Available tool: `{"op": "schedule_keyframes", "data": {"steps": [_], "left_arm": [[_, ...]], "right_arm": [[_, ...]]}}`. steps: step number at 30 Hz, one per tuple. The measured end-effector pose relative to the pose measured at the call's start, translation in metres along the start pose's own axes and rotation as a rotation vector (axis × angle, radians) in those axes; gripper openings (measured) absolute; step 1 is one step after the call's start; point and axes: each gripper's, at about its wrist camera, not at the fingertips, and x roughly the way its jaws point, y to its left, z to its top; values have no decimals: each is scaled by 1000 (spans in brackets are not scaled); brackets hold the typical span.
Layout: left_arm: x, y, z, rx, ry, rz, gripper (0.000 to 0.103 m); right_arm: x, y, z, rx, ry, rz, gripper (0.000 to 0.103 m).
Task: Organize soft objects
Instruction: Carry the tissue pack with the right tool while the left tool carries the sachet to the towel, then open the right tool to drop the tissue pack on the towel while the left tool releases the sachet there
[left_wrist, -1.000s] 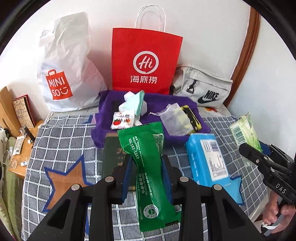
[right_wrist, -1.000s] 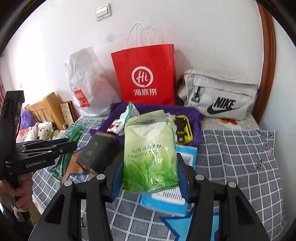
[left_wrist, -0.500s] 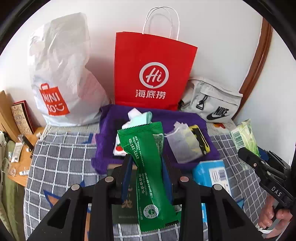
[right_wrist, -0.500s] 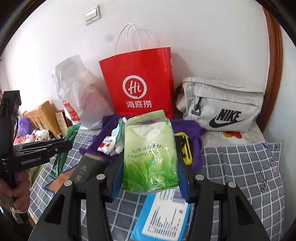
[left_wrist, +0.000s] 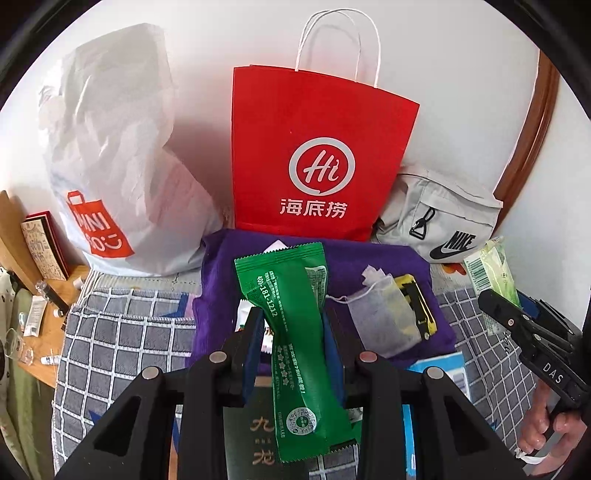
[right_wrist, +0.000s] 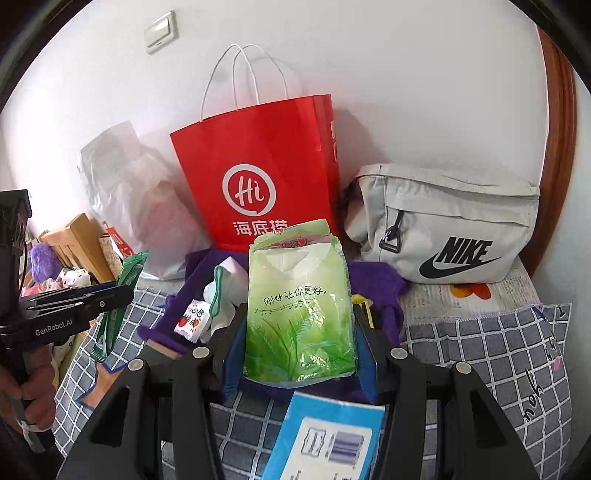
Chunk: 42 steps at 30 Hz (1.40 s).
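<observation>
My left gripper (left_wrist: 293, 332) is shut on a long green sachet (left_wrist: 291, 332), held upright above a purple cloth (left_wrist: 369, 258). In the right wrist view, my right gripper (right_wrist: 299, 332) is shut on a light green tissue pack (right_wrist: 299, 310), also over the purple cloth (right_wrist: 376, 284). On the cloth lie a tea bag (left_wrist: 384, 317), a yellow-and-black item (left_wrist: 417, 306), a small strawberry packet (right_wrist: 190, 321) and a white-and-mint pack (right_wrist: 225, 284). The left gripper with the sachet (right_wrist: 118, 306) shows at the left of the right view; the right gripper with its pack (left_wrist: 495, 273) shows at the right of the left view.
A red paper bag (left_wrist: 317, 155), a white plastic bag (left_wrist: 110, 155) and a grey waist bag (right_wrist: 447, 229) stand against the wall behind the cloth. A blue pack (right_wrist: 332, 439) and a dark box (left_wrist: 258, 435) lie on the checked cover (left_wrist: 110, 343). A wooden shelf (left_wrist: 40, 325) is at the left.
Both grippers have moved forward toward the wall with their packs; the bags and purple cloth now look nearer and larger. Neither grip has changed.
</observation>
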Motion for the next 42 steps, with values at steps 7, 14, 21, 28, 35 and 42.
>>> {"op": "schedule_keyframes", "data": {"steps": [7, 14, 21, 28, 35, 42], "left_arm": [[11, 0, 13, -9, -6, -7, 30], [27, 6, 21, -14, 0, -3, 31], [53, 14, 25, -47, 12, -28, 31], [74, 18, 23, -39, 45, -44, 31], [99, 20, 19, -61, 93, -97, 31], [116, 17, 15, -66, 107, -106, 32]], "right_arm": [[17, 8, 19, -24, -5, 6, 51], [40, 2, 18, -8, 18, 17, 51], [61, -9, 17, 13, 69, 22, 51], [85, -16, 10, 14, 125, 24, 51], [110, -22, -1, 18, 185, 11, 51], [130, -21, -10, 7, 231, 8, 52]]}}
